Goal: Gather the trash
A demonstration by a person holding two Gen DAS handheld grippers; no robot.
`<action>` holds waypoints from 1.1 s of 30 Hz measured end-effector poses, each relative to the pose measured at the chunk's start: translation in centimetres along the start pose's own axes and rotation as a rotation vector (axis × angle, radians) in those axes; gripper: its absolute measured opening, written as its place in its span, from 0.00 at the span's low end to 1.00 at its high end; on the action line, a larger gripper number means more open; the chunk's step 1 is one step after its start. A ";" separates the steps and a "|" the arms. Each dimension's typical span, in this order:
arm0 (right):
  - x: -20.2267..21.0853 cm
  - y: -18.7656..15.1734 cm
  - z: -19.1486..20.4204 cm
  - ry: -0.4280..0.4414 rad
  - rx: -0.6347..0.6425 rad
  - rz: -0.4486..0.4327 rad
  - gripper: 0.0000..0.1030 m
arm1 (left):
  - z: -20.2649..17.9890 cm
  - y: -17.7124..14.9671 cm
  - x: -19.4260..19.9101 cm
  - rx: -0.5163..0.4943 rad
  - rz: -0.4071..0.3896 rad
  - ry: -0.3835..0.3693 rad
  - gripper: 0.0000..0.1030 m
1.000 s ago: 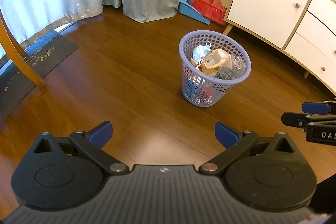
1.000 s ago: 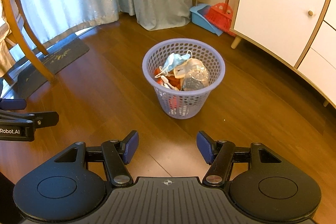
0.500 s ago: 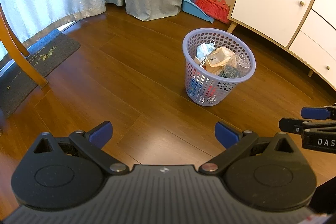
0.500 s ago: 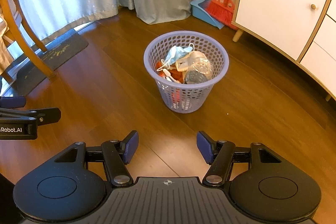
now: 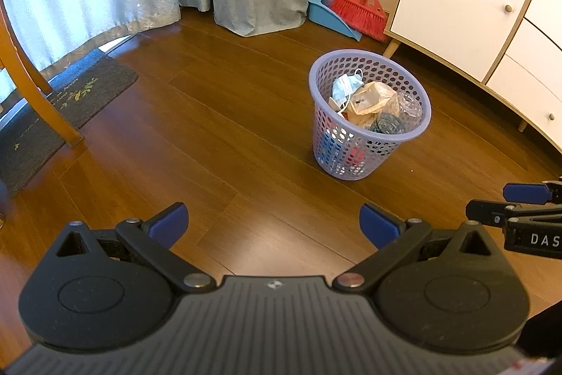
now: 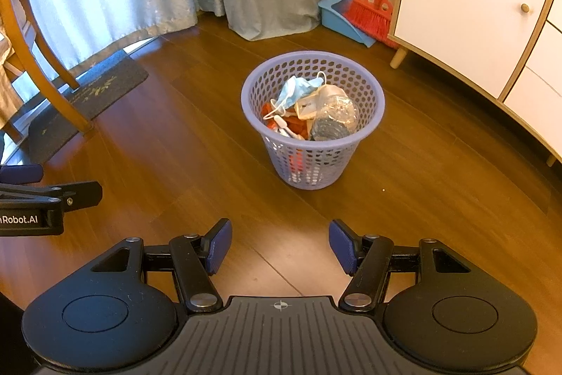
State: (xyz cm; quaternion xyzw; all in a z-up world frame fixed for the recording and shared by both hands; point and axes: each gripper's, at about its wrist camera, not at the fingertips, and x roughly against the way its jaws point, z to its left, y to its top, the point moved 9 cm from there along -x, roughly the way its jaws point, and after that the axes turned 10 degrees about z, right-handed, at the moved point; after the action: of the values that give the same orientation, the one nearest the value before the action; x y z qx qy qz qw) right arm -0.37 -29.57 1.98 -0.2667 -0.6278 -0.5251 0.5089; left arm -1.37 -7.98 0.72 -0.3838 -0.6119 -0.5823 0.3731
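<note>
Grippers: left gripper [image 5: 273, 223] and right gripper [image 6: 280, 245] are both held spread wide, nothing gripped, low over the brown wood floor [image 5: 210, 143].
Trash: piled in the round lilac perforated plastic basket [image 6: 260, 115], centre-far; a blue face mask [image 6: 294, 89] is draped near the rim.
Risk: the light basket could probably get tipped if the rim is nudged, and that mask spilled.

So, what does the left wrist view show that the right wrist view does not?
Only the left wrist view shows the right tool from the side, at the frame's right edge. Only the right wrist view shows the left tool at its left edge, and red trash in the basket. Both share the purple basket, the blue mask, the red broom and the doormat. Both tools are open and empty.
</note>
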 end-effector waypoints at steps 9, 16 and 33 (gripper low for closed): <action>-0.1 0.2 0.4 0.004 -0.003 0.000 0.57 | 0.0 0.0 0.0 -0.001 0.001 0.001 0.99; -0.3 0.2 0.4 0.005 -0.007 0.001 0.57 | 0.1 -0.1 0.0 -0.003 0.002 0.000 0.99; -0.4 0.4 0.2 0.007 -0.019 0.001 0.57 | -0.1 0.0 -0.3 -0.007 0.005 -0.006 0.99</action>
State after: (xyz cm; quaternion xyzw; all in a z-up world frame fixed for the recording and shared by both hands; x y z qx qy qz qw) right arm 0.00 -29.18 1.78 -0.2702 -0.6208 -0.5318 0.5087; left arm -1.19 -8.05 0.43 -0.3882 -0.6100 -0.5824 0.3714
